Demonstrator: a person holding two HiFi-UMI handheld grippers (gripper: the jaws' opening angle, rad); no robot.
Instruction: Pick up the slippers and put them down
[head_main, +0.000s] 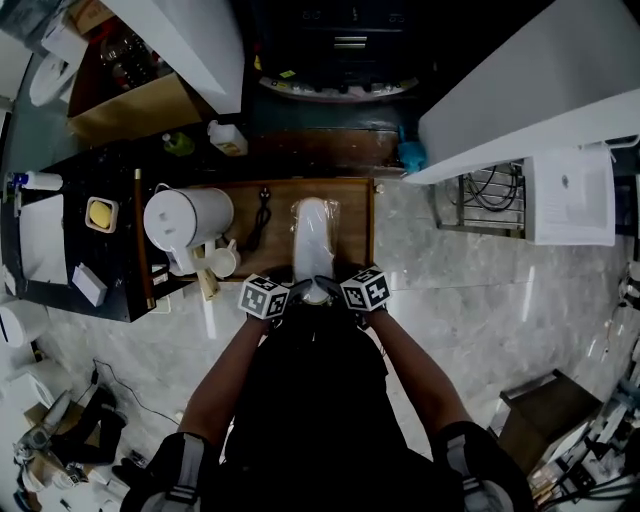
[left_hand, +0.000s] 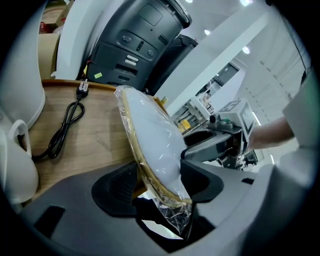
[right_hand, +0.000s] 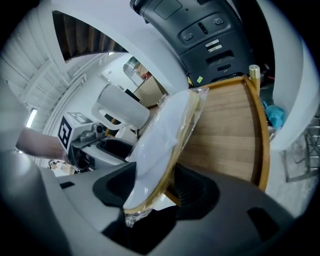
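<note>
slippers (head_main: 313, 235) over table (head_main: 355, 232); kettle (head_main: 185, 215) at left; cable (head_main: 260, 225) between

Head view: dim at centre and 12 o'clock, brighter towards 3 and 9; pale glare streaks on the floor (head_main: 525, 290). Straight lines bow at the edges. Gripper views: black vignette all round, ceiling lights (left_hand: 245, 50) at 1 o'clock, sheen on wrapped slippers (left_hand: 160, 140), foreground soft.
</note>
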